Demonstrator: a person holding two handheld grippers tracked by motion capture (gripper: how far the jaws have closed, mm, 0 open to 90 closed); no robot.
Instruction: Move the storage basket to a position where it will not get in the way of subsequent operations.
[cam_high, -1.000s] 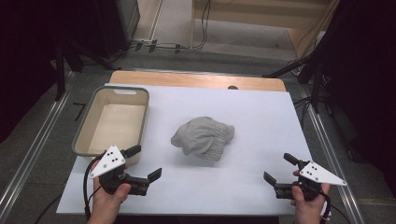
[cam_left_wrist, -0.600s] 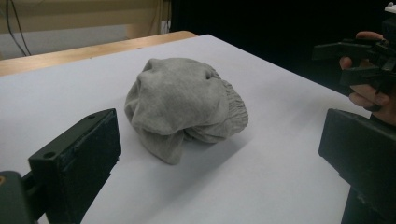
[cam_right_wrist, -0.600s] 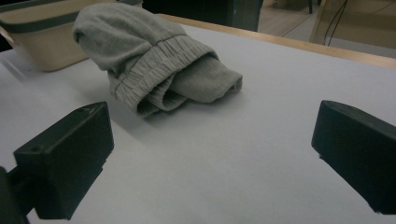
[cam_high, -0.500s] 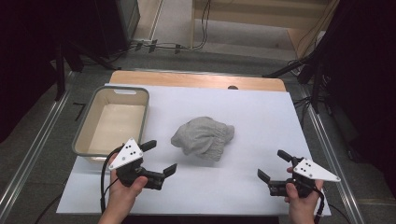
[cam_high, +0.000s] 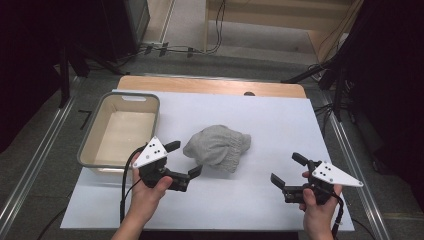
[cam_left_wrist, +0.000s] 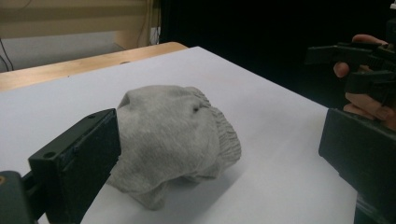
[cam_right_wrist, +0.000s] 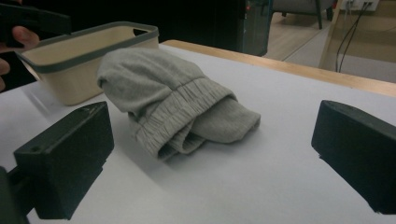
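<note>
Grey garment (cam_high: 218, 147): bunched on bench (cam_high: 280, 120), just beyond wide-spread left hand-held gripper (cam_high: 183, 159); right hand-held gripper (cam_high: 287, 170), likewise wide, well apart.

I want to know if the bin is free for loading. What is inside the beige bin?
Nothing shows on the bare pale floor of the beige bin. Its near wall hides the front strip of the floor.

Garment (cam_high: 218, 146) plain light grey, ribbed band. Bin (cam_high: 87, 149) cream, grey rim. Bench (cam_high: 210, 86) light wood, white sheet (cam_high: 280, 125) on top. Both claws (cam_high: 183, 160) (cam_high: 290, 170) black, white dotted plates.
</note>
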